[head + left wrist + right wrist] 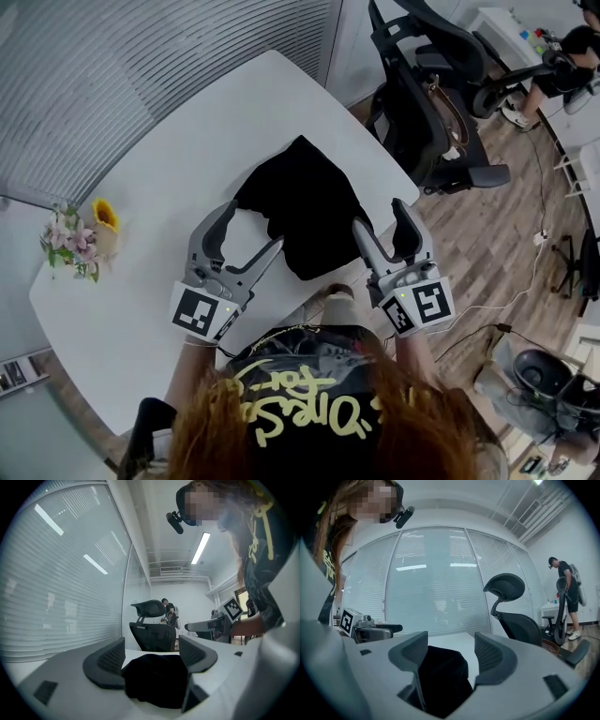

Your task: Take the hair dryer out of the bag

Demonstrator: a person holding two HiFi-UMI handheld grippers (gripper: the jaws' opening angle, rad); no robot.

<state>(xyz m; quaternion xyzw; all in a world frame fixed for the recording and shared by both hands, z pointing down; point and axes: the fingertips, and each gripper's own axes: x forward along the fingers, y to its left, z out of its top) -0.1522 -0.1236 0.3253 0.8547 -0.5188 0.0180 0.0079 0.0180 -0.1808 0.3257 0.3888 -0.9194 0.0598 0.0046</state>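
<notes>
Head view: black bag (309, 211), soft and crumpled, lies on the white desk (169, 150) near its front edge; contents hidden. Left claw (253, 225) and right claw (380, 216) flank it.
Left gripper view: jaws apart, bag (157, 679) framed between them; contact not determinable.
Right gripper view: jaws apart, bag (440, 677) framed likewise.
</notes>
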